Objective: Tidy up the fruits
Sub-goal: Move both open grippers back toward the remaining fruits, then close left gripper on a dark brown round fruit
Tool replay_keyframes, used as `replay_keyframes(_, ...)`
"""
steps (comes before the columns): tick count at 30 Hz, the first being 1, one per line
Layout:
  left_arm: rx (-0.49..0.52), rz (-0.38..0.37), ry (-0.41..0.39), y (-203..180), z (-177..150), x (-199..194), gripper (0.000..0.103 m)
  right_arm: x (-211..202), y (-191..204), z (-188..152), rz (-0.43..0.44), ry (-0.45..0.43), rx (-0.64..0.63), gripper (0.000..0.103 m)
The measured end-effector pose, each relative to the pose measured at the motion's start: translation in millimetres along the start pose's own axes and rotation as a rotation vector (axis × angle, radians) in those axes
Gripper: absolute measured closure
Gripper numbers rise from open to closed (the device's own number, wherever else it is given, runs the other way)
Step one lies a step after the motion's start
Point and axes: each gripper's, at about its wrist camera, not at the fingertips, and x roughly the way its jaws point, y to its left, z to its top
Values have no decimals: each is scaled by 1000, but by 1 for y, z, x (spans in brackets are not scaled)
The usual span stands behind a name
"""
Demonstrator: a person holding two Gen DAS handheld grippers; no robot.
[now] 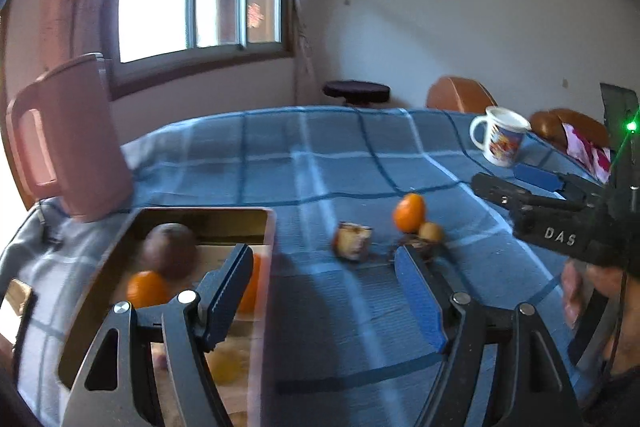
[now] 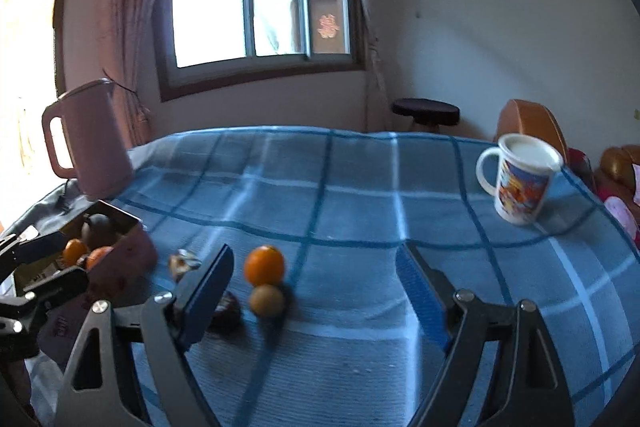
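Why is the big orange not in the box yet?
It is out: the orange sits on the blue tablecloth, apart from the box, beside a small yellow fruit.

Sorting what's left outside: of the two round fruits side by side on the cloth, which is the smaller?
The yellowish-brown fruit, nearer the camera. The orange just behind it is clearly bigger and bright orange. Both lie on the blue checked cloth, outside the box.

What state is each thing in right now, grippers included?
Left gripper: open, empty.
Right gripper: open, empty.
Box: open-topped, holding two oranges and a dark fruit.
Orange: loose on the cloth.
Small yellow fruit: loose, beside the orange.
Mug: upright.
Pink jug: upright behind the box.
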Motion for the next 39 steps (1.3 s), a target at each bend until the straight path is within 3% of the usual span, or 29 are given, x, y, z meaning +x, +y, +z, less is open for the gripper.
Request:
replay_keyframes(6,72,-56,43,-38,9,29,28,2,-14,-4,-17,5,45,17)
replay_keyframes(13,86,-132,173,-55,11,72,28,2,-19,-6,-19,6,67,10)
replay_keyframes(14,80,-136,189,-56,10,77,30,2,-19,-6,-20,10,63,10)
replay_keyframes(18,89,-170,260,-60,8,93,55,5,-17,-5,-23,28,51,10)
replay_keyframes(21,81,-183,249,-58,8,91,59,7,-15,-5,-24,41,44,10)
replay_keyframes(25,39,-138,147,-44,10,70,59,13,-12,-5,0,70,34,12)
replay_keyframes(28,22,-79,73,-36,11,56,59,24,-8,-5,42,122,29,30)
replay_keyframes(30,2,-53,51,-29,12,53,59,35,-4,-6,71,171,19,36)
replay_keyframes(36,-61,-33,42,-11,14,54,59,54,18,-11,167,274,-44,44)
replay_keyframes(39,-67,-34,33,-9,14,52,59,64,23,-14,169,327,-57,48)
